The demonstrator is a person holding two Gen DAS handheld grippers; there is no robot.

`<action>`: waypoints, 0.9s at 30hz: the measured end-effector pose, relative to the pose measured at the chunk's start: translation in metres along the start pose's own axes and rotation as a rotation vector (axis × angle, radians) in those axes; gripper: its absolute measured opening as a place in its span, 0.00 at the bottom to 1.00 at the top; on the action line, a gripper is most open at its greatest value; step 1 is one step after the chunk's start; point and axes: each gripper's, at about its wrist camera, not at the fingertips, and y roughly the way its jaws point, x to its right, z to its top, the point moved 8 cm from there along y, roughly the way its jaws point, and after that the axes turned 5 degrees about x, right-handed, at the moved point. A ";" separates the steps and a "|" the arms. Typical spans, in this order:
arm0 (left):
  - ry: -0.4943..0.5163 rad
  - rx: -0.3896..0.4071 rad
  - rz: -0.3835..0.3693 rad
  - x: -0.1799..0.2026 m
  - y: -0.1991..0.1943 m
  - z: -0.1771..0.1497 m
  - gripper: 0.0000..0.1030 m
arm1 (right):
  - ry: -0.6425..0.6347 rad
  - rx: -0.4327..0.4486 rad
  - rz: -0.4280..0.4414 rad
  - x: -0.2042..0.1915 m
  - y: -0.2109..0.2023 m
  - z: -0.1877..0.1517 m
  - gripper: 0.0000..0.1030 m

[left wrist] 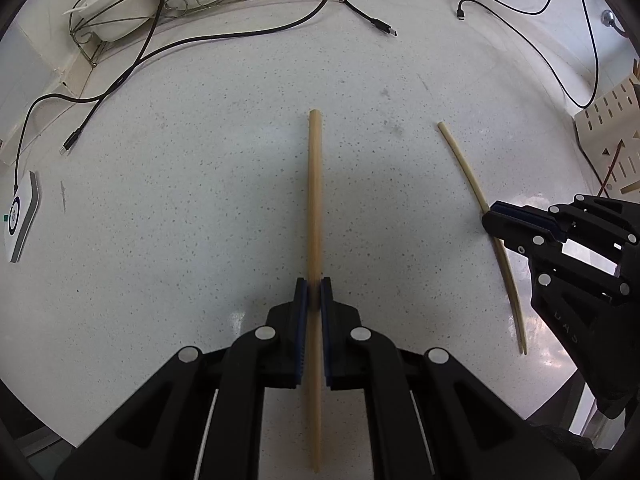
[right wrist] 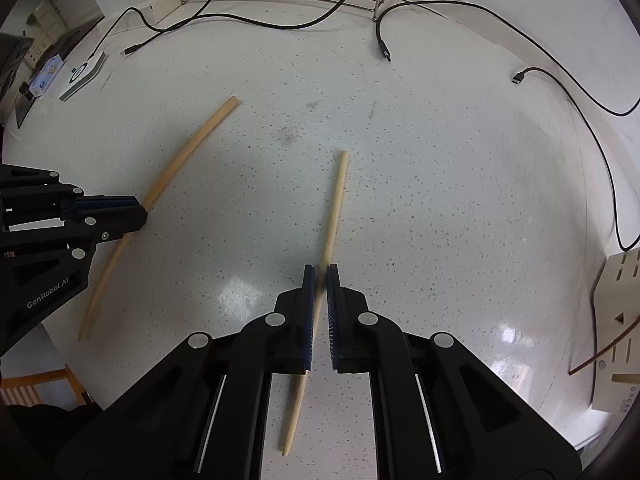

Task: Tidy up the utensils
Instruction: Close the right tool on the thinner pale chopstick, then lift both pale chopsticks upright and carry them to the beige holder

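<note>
Here the left gripper is clamped on one chopstick; the right gripper is clamped on the other chopstick. Pick-up step; next, probably, lift both toward the holder at far right

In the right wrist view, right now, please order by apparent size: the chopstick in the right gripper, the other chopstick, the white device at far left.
1-2. chopstick in the right gripper and other chopstick: alike in length; nearness makes ranking unsure.
3. white device: smallest, also farthest.

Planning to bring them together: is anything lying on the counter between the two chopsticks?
Nothing. In the left wrist view the counter between the left chopstick and the right chopstick is bare speckled surface; the right wrist view agrees.
</note>
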 end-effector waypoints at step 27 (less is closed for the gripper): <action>-0.032 0.049 -0.061 -0.003 -0.020 0.004 0.06 | 0.006 0.077 -0.038 0.008 -0.020 0.012 0.04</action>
